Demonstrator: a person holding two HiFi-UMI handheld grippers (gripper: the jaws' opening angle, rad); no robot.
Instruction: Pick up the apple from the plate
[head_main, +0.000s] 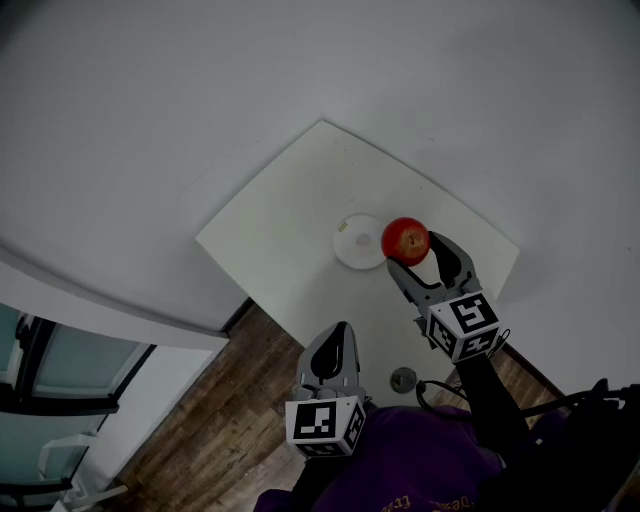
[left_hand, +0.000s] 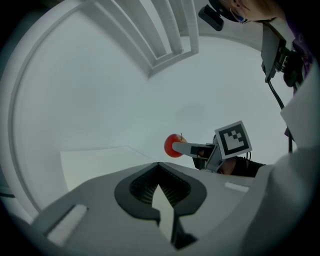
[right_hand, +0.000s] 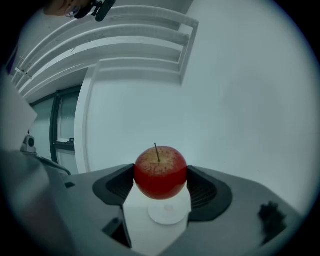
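Red round apple (right_hand: 160, 172) is clamped between the jaws of my right hand-held gripper (right_hand: 160, 181). It looks lifted just off the small white round plate (right_hand: 169, 214) on the pale square bench (head_main: 290, 250). I think the pick is nearly done. My left hand-held gripper (left_hand: 160, 175) has its jaws together, holding nothing.

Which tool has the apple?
The right tool: its jaws squeeze the red apple above the plate. The left tool is shut on nothing.

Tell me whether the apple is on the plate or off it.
Off. The right gripper is shut on the apple, holding it above the plate.
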